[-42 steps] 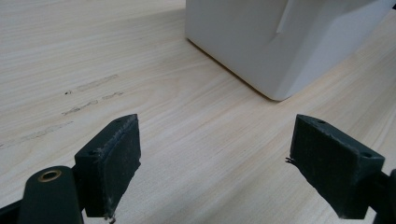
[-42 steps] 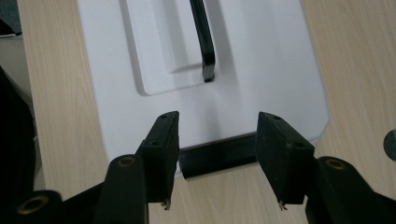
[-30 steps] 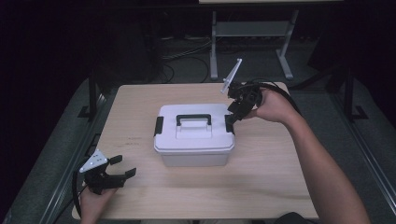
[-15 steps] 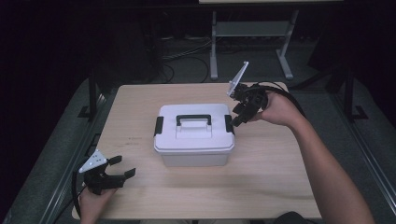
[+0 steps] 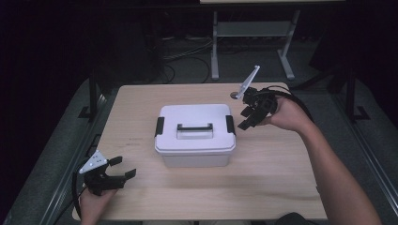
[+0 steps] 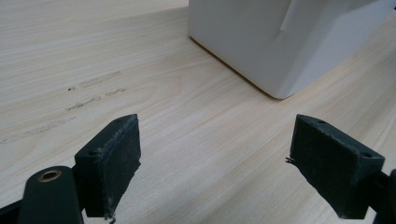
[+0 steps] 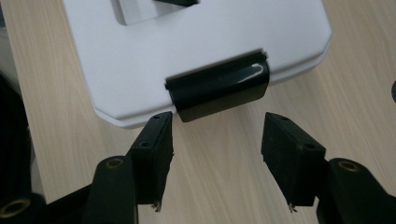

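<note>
A white lidded box point(image 5: 195, 140) with a black handle point(image 5: 195, 127) stands mid-table. It has a black latch on each end, the left latch point(image 5: 159, 126) and the right latch point(image 5: 230, 124). My right gripper point(image 5: 245, 118) hovers just right of the right latch. Its jaws have just been opening and stand open with nothing between them. In the right gripper view the latch point(image 7: 219, 91) lies just beyond the open right gripper point(image 7: 217, 135). My left gripper point(image 5: 124, 167) rests open at the table's front left, and the left gripper point(image 6: 219, 149) faces the box corner point(image 6: 280, 42).
The wooden table point(image 5: 281, 187) has bare room in front of and to the right of the box. A small dark round object point(image 5: 233, 95) lies near the back edge. A metal stand point(image 5: 253, 28) and cables sit on the floor behind.
My right gripper has shifted a little right and toward the front, off the box's right end, and its jaws have widened. The left gripper has stayed put.
</note>
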